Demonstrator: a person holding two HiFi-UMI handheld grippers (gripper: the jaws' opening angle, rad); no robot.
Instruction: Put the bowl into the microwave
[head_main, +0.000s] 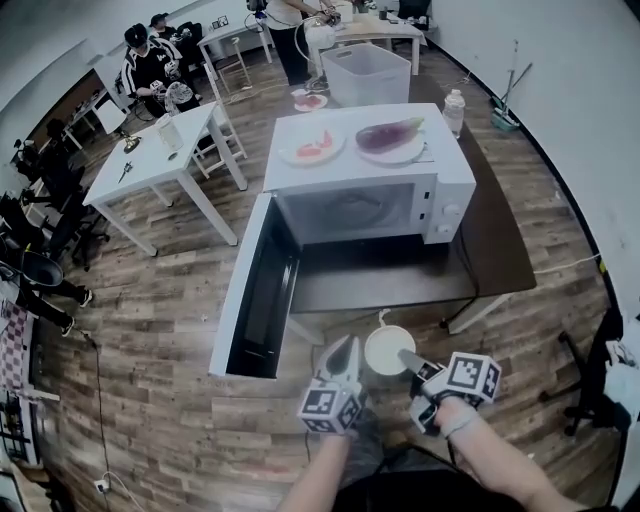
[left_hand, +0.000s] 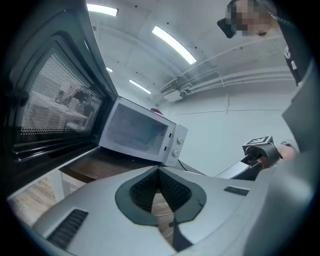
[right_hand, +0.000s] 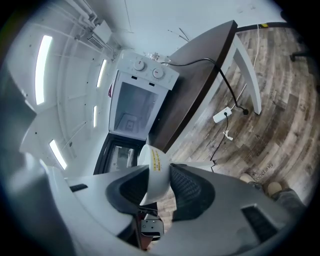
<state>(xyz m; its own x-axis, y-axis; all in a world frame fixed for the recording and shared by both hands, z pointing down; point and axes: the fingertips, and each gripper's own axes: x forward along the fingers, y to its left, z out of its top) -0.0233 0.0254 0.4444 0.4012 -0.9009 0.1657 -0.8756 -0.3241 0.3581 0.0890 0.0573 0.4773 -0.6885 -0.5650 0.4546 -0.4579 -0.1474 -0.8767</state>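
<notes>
Bowl (head_main: 389, 350) clamped by its rim in right gripper (right_hand: 159, 172), near the person | left gripper (head_main: 342, 358) jaws together, empty, just left of bowl | microwave (head_main: 440, 170) cavity far, slightly left; door (head_main: 240, 300) open leftward.

I note the white bowl (head_main: 389, 350) upright, rim pinched in the right gripper (head_main: 408, 360) (yellow print outside), before the white microwave (head_main: 452, 190), door open.
</notes>
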